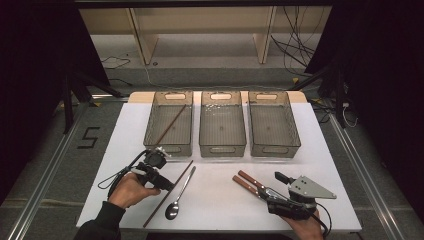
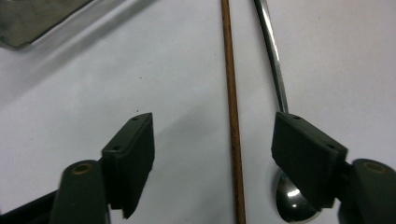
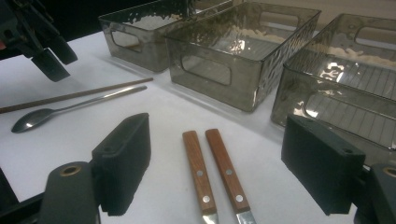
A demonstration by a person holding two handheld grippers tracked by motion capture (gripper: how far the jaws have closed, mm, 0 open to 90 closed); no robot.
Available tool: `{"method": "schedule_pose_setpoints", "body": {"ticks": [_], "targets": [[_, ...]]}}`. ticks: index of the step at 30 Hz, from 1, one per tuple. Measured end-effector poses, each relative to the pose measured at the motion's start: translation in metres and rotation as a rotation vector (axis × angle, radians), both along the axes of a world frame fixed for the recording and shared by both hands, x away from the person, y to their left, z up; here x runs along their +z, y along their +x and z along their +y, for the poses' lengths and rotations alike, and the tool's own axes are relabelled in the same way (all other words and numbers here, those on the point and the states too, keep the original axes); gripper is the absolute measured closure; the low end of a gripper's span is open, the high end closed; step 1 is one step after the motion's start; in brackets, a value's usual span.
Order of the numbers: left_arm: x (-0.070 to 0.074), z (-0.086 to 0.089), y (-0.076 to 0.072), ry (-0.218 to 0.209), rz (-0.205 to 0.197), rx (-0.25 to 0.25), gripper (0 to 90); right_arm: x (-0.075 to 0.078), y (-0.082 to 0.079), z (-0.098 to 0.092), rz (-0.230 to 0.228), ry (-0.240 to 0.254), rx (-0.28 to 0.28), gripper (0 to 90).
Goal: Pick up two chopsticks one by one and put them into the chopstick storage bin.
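White table (image 1: 220,200): chopstick (image 1: 170,125) in left bin (image 1: 151,120)

left gripper (image 1: 162,172): black, black cable | right gripper (image 1: 276,181): black, grey 3-cornered plate | sleeve (image 1: 102,222): dark

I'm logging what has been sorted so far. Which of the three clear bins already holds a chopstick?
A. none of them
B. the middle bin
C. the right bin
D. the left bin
D: in the high view a brown chopstick lies slantwise inside the left bin, while the middle bin and the right bin hold no utensil.
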State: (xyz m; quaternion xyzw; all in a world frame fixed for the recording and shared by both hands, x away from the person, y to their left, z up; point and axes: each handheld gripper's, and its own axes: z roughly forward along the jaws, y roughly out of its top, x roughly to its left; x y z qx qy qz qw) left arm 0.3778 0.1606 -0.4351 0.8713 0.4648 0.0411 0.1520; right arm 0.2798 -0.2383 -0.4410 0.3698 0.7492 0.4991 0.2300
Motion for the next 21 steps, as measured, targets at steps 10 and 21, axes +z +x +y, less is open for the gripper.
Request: {"method": "schedule_pose_setpoints", "body": {"ticks": [10,21], "targets": [[-0.011,-0.009,-0.004,0.061,0.064,-0.059,44.9,0.000,0.000,0.000,-0.003,-0.003,0.000,24.7],[-0.020,-0.012,-0.004,0.085,0.111,-0.081,63.5,0.000,0.000,0.000,-0.002,-0.006,0.002,24.8]]}}
